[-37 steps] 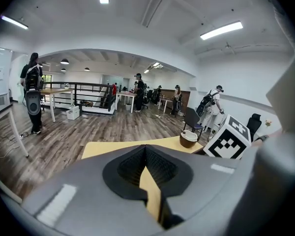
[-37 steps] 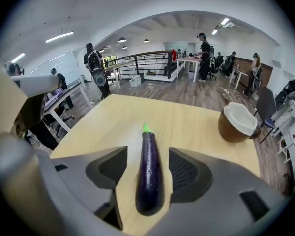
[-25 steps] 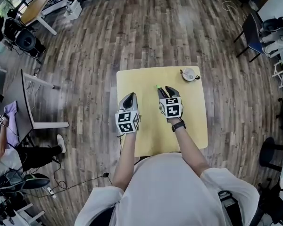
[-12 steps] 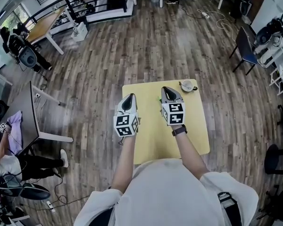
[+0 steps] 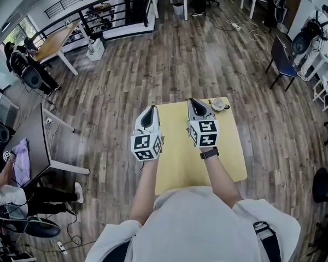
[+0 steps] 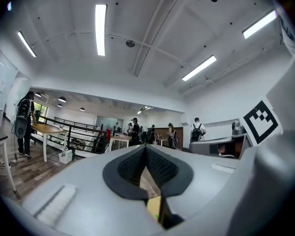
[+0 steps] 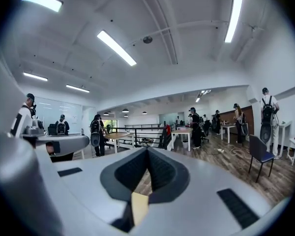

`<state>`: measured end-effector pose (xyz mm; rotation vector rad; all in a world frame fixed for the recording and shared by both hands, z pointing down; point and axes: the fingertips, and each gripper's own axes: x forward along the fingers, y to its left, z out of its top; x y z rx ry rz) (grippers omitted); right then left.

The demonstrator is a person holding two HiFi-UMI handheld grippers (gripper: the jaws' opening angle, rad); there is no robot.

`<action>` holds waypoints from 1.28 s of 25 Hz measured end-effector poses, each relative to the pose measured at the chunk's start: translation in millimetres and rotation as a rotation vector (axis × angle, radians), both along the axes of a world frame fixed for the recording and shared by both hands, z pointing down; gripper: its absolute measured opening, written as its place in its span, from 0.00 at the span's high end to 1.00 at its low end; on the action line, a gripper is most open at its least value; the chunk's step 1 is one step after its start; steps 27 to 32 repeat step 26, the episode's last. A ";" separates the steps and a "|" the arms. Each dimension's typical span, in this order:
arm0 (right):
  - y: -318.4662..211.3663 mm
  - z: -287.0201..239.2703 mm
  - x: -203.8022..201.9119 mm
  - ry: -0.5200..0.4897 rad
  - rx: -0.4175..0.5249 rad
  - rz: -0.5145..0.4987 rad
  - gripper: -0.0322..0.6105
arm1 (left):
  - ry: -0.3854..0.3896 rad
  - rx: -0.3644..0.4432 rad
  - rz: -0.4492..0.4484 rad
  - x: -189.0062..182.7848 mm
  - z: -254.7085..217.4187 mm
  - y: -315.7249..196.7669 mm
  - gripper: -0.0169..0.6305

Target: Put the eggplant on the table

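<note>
Smooth matt table [image 5: 230, 158], wood-plank floor [image 5: 118, 89]

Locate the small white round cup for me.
Head view: the small white round cup sits at the far right corner of the yellow square table, just right of the right gripper.

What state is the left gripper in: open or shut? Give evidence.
Shut. In the left gripper view, the left gripper has its two dark pads meeting at the tips, with nothing held between them.

The left gripper [image 6: 145, 147] points level across the office, jaws meeting at the tips, nothing between them. Below them shows a yellow sliver, probably the table [image 6: 154, 208]. People [image 6: 135, 131] stand beyond a black railing [image 6: 73, 134], under strip lights [image 6: 101, 29].
</note>
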<state>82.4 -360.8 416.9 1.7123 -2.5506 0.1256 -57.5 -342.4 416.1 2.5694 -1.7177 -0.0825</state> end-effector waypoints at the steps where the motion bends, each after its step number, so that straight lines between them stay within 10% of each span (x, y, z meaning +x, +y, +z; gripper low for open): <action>1: 0.3 -6.8 -0.2 0.001 0.013 0.000 0.94 | -0.011 0.002 -0.002 -0.5 -3.2 0.0 0.96; 16: 11.4 -39.0 2.9 0.028 0.103 -0.002 0.94 | -0.041 0.059 0.013 10.5 -22.9 0.9 0.96; 32: 15.3 -9.9 8.3 0.040 0.044 -0.006 0.94 | -0.010 -0.130 0.093 28.3 49.7 -1.6 0.96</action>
